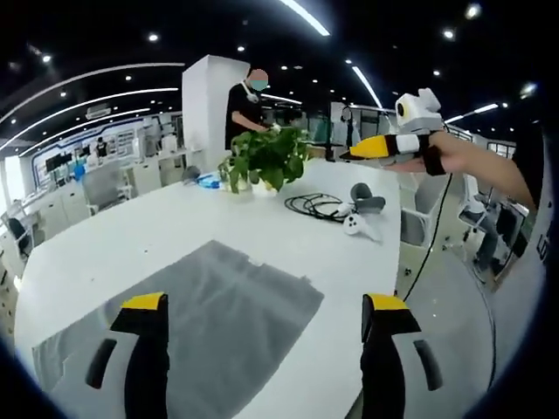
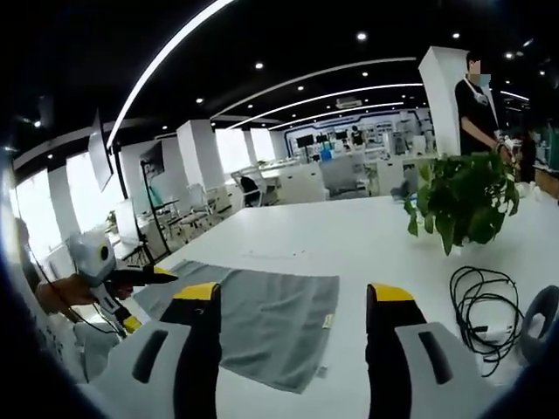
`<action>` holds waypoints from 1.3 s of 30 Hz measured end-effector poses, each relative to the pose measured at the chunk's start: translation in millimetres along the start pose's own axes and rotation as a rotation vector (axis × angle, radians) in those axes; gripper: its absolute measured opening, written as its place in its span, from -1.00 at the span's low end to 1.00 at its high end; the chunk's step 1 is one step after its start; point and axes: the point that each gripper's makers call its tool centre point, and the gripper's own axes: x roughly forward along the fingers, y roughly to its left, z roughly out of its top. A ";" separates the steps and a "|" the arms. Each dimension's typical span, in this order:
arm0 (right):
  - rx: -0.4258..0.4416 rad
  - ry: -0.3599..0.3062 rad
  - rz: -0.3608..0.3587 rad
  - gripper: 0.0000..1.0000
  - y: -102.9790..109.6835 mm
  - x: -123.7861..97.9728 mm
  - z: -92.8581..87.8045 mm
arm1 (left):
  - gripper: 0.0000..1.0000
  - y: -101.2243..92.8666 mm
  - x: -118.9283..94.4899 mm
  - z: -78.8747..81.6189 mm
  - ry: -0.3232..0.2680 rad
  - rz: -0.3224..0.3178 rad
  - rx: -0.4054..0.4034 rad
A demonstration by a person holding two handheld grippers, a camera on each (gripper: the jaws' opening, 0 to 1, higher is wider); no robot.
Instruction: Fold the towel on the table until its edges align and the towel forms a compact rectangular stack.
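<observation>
A grey towel (image 1: 201, 323) is spread flat on the white table (image 1: 175, 218). In the left gripper view, the left gripper (image 1: 266, 314) is held over it with jaws wide apart and nothing between them; the towel is seen between and beyond the two jaws. The right gripper (image 1: 384, 147) is seen at 2 o'clock, raised well above the table. In the right gripper view, the right gripper's jaws are likewise wide and empty, with the towel (image 2: 253, 319) lying between them. A potted plant (image 2: 463, 201) stands at 2 o'clock and a black cable (image 2: 476, 305) at 4 o'clock.
</observation>
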 end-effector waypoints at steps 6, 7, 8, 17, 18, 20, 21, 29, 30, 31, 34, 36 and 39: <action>-0.012 0.017 0.040 0.33 -6.9 16.4 2.0 | 0.83 -14.8 23.1 -4.2 0.031 -0.054 0.085; -0.011 0.019 0.041 0.32 -8.5 18.8 1.6 | 0.81 -16.7 26.3 -3.3 0.024 -0.057 0.085; -0.006 0.023 0.044 0.30 -10.6 22.4 -0.2 | 0.76 -18.2 29.5 -1.9 0.015 -0.054 0.082; -0.015 0.081 0.110 0.28 -12.3 45.8 -17.9 | 0.64 -50.5 62.1 -5.2 0.025 -0.081 0.092; -0.012 0.085 0.120 0.28 -12.7 48.3 -18.4 | 0.63 -54.7 66.1 -7.6 0.036 -0.088 0.104; -0.014 0.082 0.129 0.27 -14.3 51.9 -17.6 | 0.57 -58.9 72.1 -13.0 0.062 -0.086 0.112; -0.013 0.079 0.131 0.26 -15.4 53.5 -18.0 | 0.54 -60.6 74.6 -14.4 0.067 -0.086 0.117; -0.003 0.116 0.173 0.24 -21.3 67.8 -39.2 | 0.46 -77.1 92.1 -19.8 0.088 -0.089 0.136; -0.003 0.120 0.176 0.23 -22.1 68.9 -41.5 | 0.45 -79.3 94.8 -21.1 0.088 -0.092 0.141; -0.004 0.123 0.178 0.23 -23.4 70.1 -44.3 | 0.44 -80.5 96.9 -22.8 0.090 -0.095 0.145; -0.006 0.126 0.184 0.22 -27.4 73.4 -50.0 | 0.41 -83.4 104.8 -29.4 0.100 -0.100 0.162; -0.007 0.131 0.187 0.21 -31.1 76.6 -55.1 | 0.36 -83.3 109.3 -34.8 0.115 -0.094 0.170; -0.013 0.139 0.186 0.20 -37.8 82.5 -62.5 | 0.27 -84.6 117.5 -42.2 0.126 -0.098 0.172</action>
